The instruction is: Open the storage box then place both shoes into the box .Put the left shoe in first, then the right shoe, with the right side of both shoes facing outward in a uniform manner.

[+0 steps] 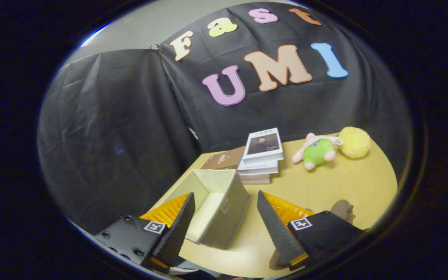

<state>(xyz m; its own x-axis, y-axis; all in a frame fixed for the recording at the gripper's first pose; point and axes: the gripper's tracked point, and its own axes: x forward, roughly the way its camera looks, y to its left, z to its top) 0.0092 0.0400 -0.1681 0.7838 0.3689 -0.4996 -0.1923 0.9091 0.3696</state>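
An open-topped beige fabric storage box (218, 206) stands on the wooden table (325, 186), between and just ahead of my fingers, nearer the left one. Its inside looks bare as far as I can see. My gripper (226, 202) hangs above the table, open wide, with nothing between its fingers. A small brownish-grey shape (343, 210), possibly part of a shoe, peeks out behind the right finger; most of it is hidden.
A stack of books (261, 157) sits beyond the box, with a brown book (224, 160) lying flat to its left. Farther right lie a pink-and-green plush toy (317, 151) and a yellow fluffy ball (354, 142). The table's left edge runs alongside the box.
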